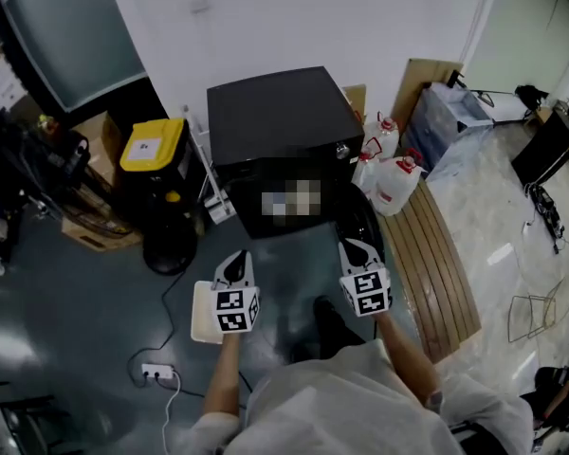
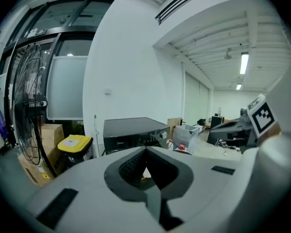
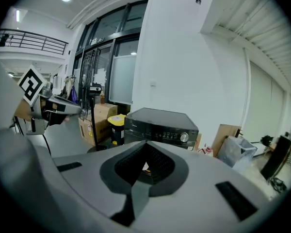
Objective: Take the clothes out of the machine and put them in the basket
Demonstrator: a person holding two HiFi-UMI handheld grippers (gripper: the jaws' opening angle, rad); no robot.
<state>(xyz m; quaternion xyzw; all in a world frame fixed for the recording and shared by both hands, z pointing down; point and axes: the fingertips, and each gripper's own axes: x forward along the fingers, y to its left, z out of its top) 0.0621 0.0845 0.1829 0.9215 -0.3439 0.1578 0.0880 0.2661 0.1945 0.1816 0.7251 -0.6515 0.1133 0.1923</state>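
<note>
The black machine (image 1: 283, 126) stands against the white wall at the head view's centre, with a glossy flat top, a silver knob (image 3: 185, 137) and a pale brand mark too small to read. The yellow bin lid (image 1: 152, 144) to its left bears an unreadable white label. A white basket (image 1: 203, 313) lies lower left. The left claw (image 1: 235, 266) and right claw (image 1: 358, 252) are clenched, empty.

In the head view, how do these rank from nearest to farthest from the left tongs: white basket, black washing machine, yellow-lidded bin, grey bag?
From the left tongs:
1. White rectangular plastic basket, on the floor right beside them.
2. Black box-shaped washing machine, straight ahead.
3. Black bin with yellow lid, ahead left.
4. Grey plastic bag, far right by the wall.
</note>
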